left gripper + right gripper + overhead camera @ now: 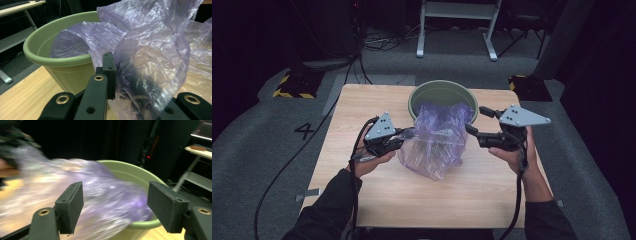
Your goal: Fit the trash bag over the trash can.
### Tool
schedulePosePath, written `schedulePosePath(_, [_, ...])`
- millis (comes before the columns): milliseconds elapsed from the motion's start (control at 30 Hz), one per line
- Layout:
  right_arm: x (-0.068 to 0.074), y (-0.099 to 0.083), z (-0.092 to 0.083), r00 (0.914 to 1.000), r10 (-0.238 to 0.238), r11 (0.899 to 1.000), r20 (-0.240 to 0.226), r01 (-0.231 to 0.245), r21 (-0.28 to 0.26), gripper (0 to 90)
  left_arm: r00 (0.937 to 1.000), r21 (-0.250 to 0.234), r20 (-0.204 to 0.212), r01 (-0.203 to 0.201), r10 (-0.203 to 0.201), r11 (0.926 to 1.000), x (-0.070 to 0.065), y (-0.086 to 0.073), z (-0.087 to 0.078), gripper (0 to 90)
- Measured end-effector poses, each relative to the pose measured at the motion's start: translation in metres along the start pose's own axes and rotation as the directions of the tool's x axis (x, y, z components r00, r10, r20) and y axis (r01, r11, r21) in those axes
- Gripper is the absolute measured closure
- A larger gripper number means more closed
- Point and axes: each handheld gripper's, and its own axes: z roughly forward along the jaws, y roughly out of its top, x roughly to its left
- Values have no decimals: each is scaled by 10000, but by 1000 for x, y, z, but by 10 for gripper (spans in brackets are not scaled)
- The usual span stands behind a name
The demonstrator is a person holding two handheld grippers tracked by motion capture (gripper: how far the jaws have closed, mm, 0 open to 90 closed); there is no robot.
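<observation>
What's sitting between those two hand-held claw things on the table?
The purple plastic bag, draped partly into the green tub, lies between the left gripper and right gripper, seen in the high view.

wooden table (362,190) | grey carpet floor (272,150) | white desk frame (457,20) | yellow-black striped blocks (292,86)

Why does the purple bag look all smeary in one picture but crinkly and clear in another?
In the right gripper view the purple bag is streaked with motion blur, while the green tub behind looks a little soft. In the left gripper view the bag's wrinkles are sharp, with shiny glints. The high view is dim, with dark surroundings.
</observation>
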Motion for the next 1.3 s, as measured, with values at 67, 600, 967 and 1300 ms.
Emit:
schedulePosePath(67, [10, -2, -10, 9997, -32, 9999, -254, 29, -108, 284, 10000, 24, 9, -17, 17, 10000, 0, 1, 1, 860])
schedulePosePath(600, [43, -23, -4, 9961, -719, 9955, -512, 749, 582, 661, 9999, 79, -133, -82, 83, 9999, 2, 4, 3, 856])
schedulePosePath(967, [9, -18, 7, 9905, -759, 9948, 1146, 674, 763, 900, 9913, 718, -1319, 113, -17, 9974, 23, -2, 2, 686])
schedulePosePath(1300, [-31, -18, 28, 9774, -186, 9897, 2106, -119, 1424, 888, 9762, 1469, -2158, 104, 218, 9891, 44, -7, 10, 702])
